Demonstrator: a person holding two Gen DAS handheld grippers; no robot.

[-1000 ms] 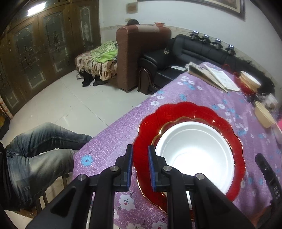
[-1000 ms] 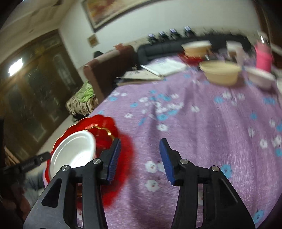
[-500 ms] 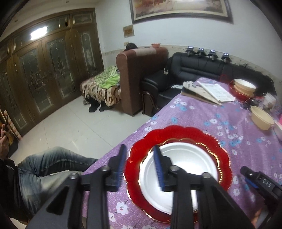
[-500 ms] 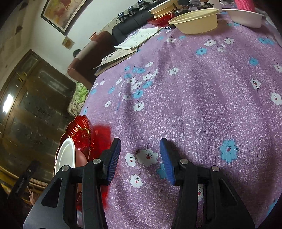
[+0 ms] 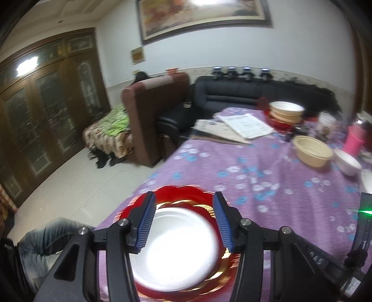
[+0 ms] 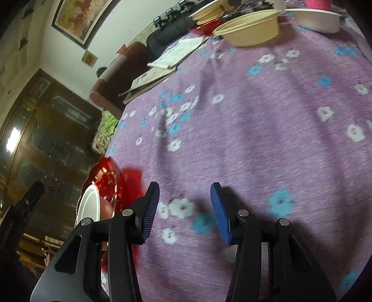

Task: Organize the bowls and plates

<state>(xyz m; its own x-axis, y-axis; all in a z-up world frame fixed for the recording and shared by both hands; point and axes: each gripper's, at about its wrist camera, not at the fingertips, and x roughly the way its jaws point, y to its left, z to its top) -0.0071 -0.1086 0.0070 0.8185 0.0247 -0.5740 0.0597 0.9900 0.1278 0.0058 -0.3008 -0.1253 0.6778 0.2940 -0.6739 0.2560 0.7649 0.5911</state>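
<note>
A white bowl point(image 5: 174, 246) sits in a red scalloped plate point(image 5: 183, 194) with gold trim at the near end of the purple flowered table. My left gripper point(image 5: 183, 220) is open and empty, hovering above the bowl. My right gripper point(image 6: 184, 211) is open and empty, low over bare tablecloth to the right of the plate point(image 6: 105, 172) and bowl point(image 6: 89, 204). Farther along stand a cream bowl point(image 5: 312, 151) point(image 6: 250, 29), a white bowl point(image 5: 348, 162) point(image 6: 313, 18), and a cream bowl point(image 5: 286, 111) stacked on a red plate.
Papers and a booklet point(image 5: 239, 126) lie at the far left of the table point(image 6: 255, 130). A pink cup point(image 5: 353, 139) and jars stand at the far right. A person's jeans-clad leg point(image 5: 46, 239) is by the table's near left corner. Sofas stand beyond.
My left gripper has opened wide, lifted off the red plate's rim and tilted up toward the room. My right gripper has dropped lower toward the tablecloth, still open.
</note>
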